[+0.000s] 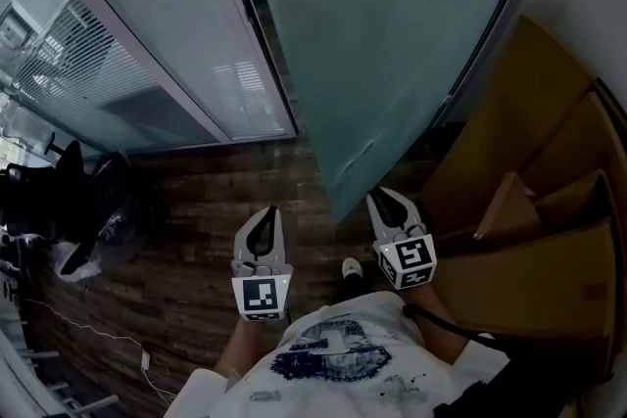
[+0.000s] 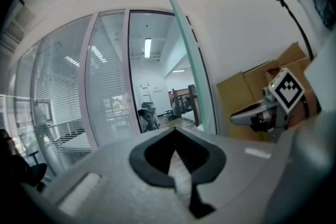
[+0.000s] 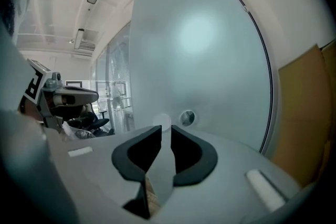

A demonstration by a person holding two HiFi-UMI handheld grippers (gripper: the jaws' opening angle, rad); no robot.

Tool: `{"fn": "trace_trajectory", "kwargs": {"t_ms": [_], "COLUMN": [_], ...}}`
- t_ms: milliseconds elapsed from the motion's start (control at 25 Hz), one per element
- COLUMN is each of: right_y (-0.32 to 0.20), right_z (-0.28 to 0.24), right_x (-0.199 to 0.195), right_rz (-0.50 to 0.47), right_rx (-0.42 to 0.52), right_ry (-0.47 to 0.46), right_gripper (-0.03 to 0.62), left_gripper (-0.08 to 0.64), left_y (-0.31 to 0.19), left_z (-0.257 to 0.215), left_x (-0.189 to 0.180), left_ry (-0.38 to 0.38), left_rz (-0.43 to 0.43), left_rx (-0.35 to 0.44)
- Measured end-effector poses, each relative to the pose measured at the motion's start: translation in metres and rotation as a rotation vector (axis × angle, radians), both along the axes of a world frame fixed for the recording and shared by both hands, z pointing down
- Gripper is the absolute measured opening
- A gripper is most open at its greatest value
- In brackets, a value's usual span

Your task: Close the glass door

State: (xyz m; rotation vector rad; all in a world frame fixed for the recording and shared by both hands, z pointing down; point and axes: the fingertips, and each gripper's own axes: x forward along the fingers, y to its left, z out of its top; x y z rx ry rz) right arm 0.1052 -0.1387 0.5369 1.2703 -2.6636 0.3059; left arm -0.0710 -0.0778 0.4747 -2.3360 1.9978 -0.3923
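Observation:
The frosted glass door (image 1: pixel 392 44) stands swung open, its free edge reaching down toward me between the two grippers. In the right gripper view the door (image 3: pixel 210 50) fills the picture, with a round lock fitting (image 3: pixel 187 117) just beyond the jaws. My right gripper (image 1: pixel 382 196) (image 3: pixel 164 128) points at the panel near its lower corner; its jaws stand a narrow gap apart with nothing pressed between the pads. My left gripper (image 1: pixel 266 210) (image 2: pixel 175 129) is shut and empty, left of the door's edge (image 2: pixel 184 50), aimed through the doorway.
Cardboard boxes (image 1: pixel 529 210) are stacked at the right against the wall, behind the door. A fixed glass partition with blinds (image 1: pixel 157 34) runs along the left. An office chair (image 1: pixel 59 181) and a white cable (image 1: pixel 98 333) lie on the wooden floor at the left.

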Motion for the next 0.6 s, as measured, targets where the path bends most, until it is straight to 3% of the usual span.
{"fn": "trace_trajectory", "kwargs": {"t_ms": [80, 160, 600], "right_y": [-0.01, -0.018, -0.057], "right_z": [0.005, 0.009, 0.022], "right_x": [-0.003, -0.006, -0.02], "right_rz": [-0.014, -0.031, -0.113], "right_rx": [-0.003, -0.008, 0.026], "right_ry": [0.01, 0.014, 0.02], "right_gripper": [0.062, 0.118, 0.212], "left_gripper": [0.003, 0.003, 0.003], "left_y": [-0.007, -0.013, -0.027], "left_z": [-0.003, -0.003, -0.001], "left_x": [0.001, 0.0, -0.013], "left_ry": [0.01, 0.008, -0.032], "left_rz": [-0.011, -0.024, -0.138], "left_rx": [-0.018, -0.024, -0.003]}}
